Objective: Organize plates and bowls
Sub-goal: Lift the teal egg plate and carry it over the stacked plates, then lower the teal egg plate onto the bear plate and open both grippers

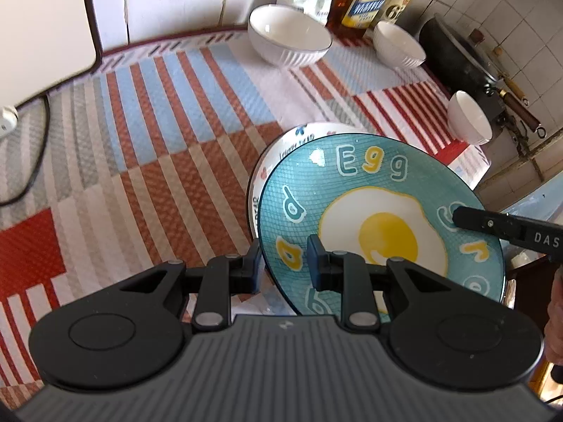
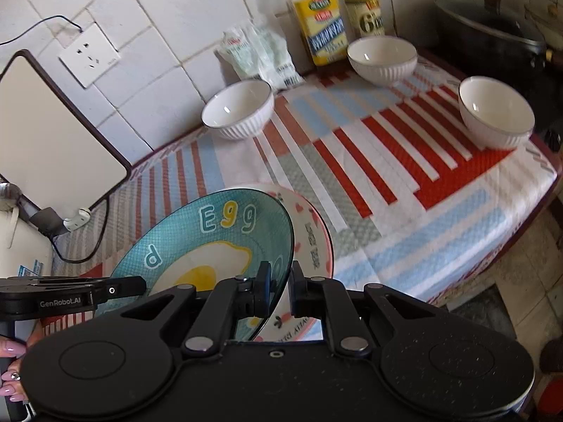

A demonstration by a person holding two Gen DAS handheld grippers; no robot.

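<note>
Both claws pinch opposite rims of the teal egg plate (image 1: 380,211), left claw (image 1: 285,263) and right claw (image 2: 279,292) clamped shut, holding it tilted just above the white patterned plate (image 2: 313,242) on the tabletop (image 1: 158,140).

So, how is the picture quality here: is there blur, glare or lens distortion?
Left wrist view: strong fisheye bending of the striped cloth; the white board is overexposed; a small glare spot on the egg plate. Right wrist view: the bottles and far bowl look softly blurred, corners dark.
</note>
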